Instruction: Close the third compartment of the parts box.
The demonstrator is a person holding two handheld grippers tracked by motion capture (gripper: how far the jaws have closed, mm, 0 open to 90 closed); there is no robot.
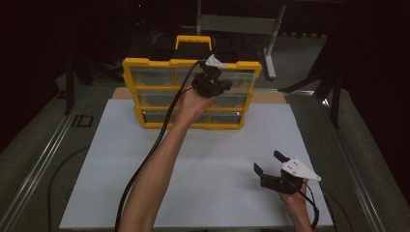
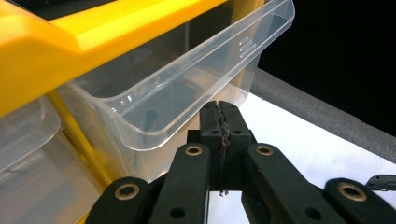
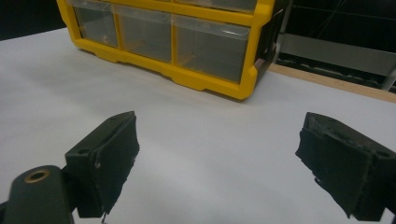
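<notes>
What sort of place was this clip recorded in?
Probably a lab or workshop recording bench, not a home: a white board serves as the work surface, a yellow parts organizer with clear drawers stands on it, and dark curtains and metal table legs lie behind.

A dim lab or workshop: a white board (image 1: 203,159) tops a bench, with a metal frame stand (image 1: 270,34) behind the yellow parts organizer (image 1: 145,63).

Dim, dark-edged high view; brighter gripper views, with near jaws soft and mild glare on clear plastic.
</notes>
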